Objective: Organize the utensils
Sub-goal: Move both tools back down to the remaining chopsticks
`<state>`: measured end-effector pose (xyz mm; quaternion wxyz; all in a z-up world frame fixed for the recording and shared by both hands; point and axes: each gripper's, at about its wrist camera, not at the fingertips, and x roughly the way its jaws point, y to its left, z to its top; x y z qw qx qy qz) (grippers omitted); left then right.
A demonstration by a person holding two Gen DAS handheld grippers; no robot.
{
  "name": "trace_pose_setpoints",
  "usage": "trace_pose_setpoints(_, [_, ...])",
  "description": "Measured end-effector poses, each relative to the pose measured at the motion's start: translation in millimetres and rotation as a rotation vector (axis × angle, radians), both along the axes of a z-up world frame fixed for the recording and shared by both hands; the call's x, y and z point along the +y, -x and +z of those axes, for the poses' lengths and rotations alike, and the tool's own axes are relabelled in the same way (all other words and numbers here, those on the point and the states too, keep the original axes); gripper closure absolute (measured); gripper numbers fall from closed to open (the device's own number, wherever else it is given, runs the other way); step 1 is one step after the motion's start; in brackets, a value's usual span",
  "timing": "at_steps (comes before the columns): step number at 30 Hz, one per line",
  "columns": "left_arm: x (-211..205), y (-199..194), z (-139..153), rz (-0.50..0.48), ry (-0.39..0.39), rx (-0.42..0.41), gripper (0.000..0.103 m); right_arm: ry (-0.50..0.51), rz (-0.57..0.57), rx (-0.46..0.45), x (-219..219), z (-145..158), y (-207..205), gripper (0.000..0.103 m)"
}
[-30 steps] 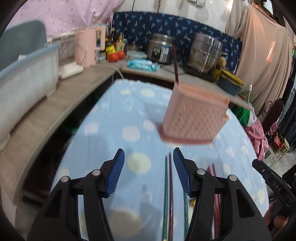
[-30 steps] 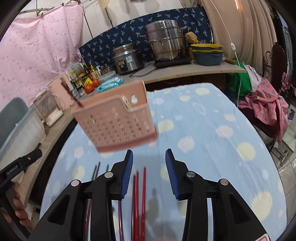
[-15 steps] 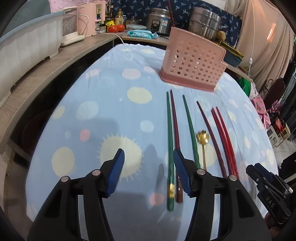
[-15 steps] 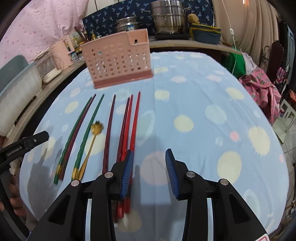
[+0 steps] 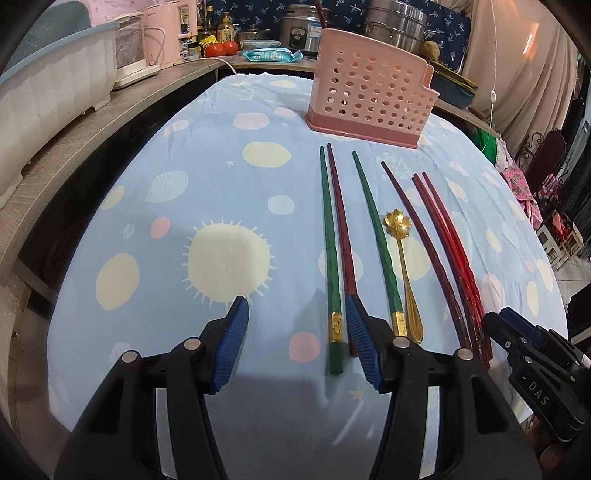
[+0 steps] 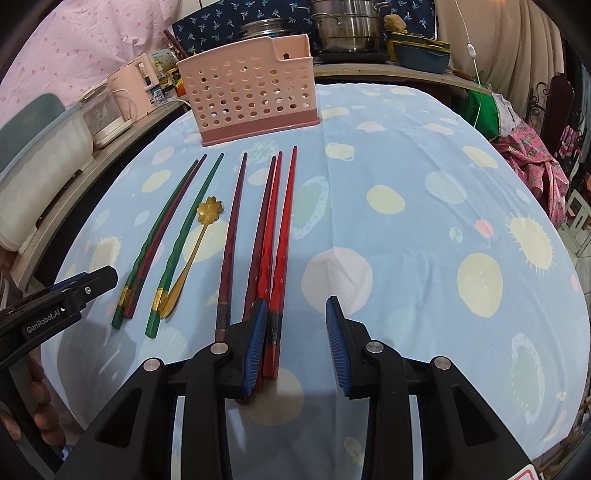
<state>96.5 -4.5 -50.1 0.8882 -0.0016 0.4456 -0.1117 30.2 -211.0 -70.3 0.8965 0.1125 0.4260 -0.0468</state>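
A pink perforated utensil holder (image 5: 371,105) (image 6: 253,101) stands upright at the far end of the table. In front of it lie green chopsticks (image 5: 328,251) (image 6: 181,240), dark red chopsticks (image 5: 424,243) (image 6: 231,243), bright red chopsticks (image 5: 454,251) (image 6: 282,236) and a gold flower-shaped spoon (image 5: 400,266) (image 6: 194,245). My left gripper (image 5: 295,332) is open and empty above the near ends of the left chopsticks. My right gripper (image 6: 295,328) is open and empty just right of the red chopsticks' near ends.
The table (image 6: 424,206) has a light blue spotted cloth. A wooden counter (image 5: 92,129) runs along the left with a white tub, pink appliances, bottles and tomatoes. Steel pots (image 6: 347,26) stand behind the holder. A chair with pink fabric (image 6: 532,155) is at the right.
Both grippers have drawn back from the pink holder toward the near table edge and tilted down. The chopsticks and spoon now lie in full view. Both stay open.
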Motion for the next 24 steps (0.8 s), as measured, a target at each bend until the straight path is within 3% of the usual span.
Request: trace_pose_setpoints(24, [-6,5,-14,-0.02,-0.044,0.017,0.052,-0.003,-0.006,0.006,-1,-7,8,0.083])
